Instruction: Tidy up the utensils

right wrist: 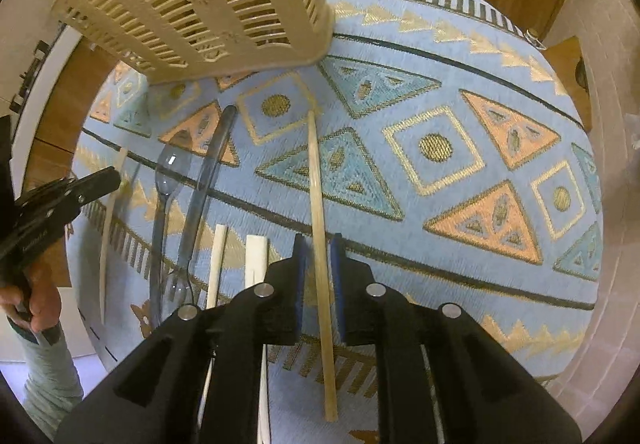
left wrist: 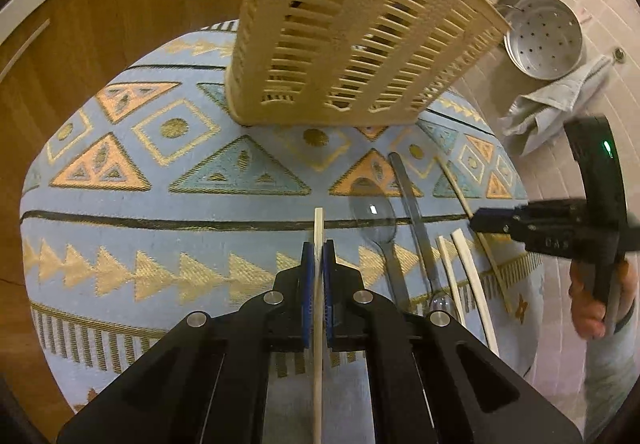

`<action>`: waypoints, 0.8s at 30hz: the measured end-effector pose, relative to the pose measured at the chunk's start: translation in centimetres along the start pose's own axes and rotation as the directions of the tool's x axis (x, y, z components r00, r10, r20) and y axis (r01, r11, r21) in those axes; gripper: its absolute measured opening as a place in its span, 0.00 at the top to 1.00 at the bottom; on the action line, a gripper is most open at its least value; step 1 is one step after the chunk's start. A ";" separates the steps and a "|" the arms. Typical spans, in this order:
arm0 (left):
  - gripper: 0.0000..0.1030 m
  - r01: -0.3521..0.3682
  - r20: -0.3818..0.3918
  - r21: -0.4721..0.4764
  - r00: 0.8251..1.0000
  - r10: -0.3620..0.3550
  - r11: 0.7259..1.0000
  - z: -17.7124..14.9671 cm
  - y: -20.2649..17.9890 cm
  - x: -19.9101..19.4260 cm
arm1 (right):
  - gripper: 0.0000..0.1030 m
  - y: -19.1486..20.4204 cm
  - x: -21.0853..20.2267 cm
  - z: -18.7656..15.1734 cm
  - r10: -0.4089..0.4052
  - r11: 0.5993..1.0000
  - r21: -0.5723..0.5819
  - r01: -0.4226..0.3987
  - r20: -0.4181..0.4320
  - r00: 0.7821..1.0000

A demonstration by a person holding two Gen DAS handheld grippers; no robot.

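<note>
Left tool (left wrist: 319,250): lower centre of the left wrist view; blue pads pressed together on a pale chopstick (left wrist: 318,284), which runs straight up between them and pokes out just past the tips.
Right tool (right wrist: 319,248): lower centre of the right wrist view; pads a little apart, straddling a tan chopstick (right wrist: 320,228) that lies on the cloth; a narrow gap shows on either side, so no clamping is visible.
Basket (left wrist: 348,28): cream slatted plastic holder, upper centre of the left view, upper left of the right view; it stands on the cloth beyond the utensils.
Cloth (left wrist: 160,204): light blue with orange and teal triangles and gold diamonds; it covers the rounded surface in both views.
Clear spoon (left wrist: 374,214): right of centre in the left view, bowl toward the basket, lying on the cloth.
Clear knife (left wrist: 412,212): just right of the spoon, roughly parallel to it.
Clear fork (right wrist: 180,284): tines visible at lower left of the right view, beside the spoon handle.
Loose chopsticks (left wrist: 464,276): two pale sticks lying right of the knife, near the cloth's lower edge.
Metal steamer pan (left wrist: 542,40): upper right of the left view, on tiled floor.
Grey cloth (left wrist: 556,100): crumpled below the pan.
</note>
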State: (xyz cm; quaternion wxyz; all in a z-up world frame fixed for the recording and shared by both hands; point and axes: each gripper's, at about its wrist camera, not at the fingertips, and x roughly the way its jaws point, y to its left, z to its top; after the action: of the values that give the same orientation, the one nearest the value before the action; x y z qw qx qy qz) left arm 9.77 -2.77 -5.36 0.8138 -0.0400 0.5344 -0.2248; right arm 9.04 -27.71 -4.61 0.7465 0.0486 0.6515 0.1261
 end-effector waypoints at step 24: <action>0.98 0.020 0.024 0.012 0.999 -0.020 1.000 -0.3 -1.0 -0.5 | 0.92 2.7 0.5 1.2 -0.144 0.980 -0.143 0.138 -0.026 0.989</action>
State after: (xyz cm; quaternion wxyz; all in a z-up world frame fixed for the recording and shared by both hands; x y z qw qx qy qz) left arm 8.99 -3.42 -4.77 0.8182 -0.0432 0.5225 -0.2357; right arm 9.99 -24.88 -4.32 0.7431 -0.0528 0.6563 0.1195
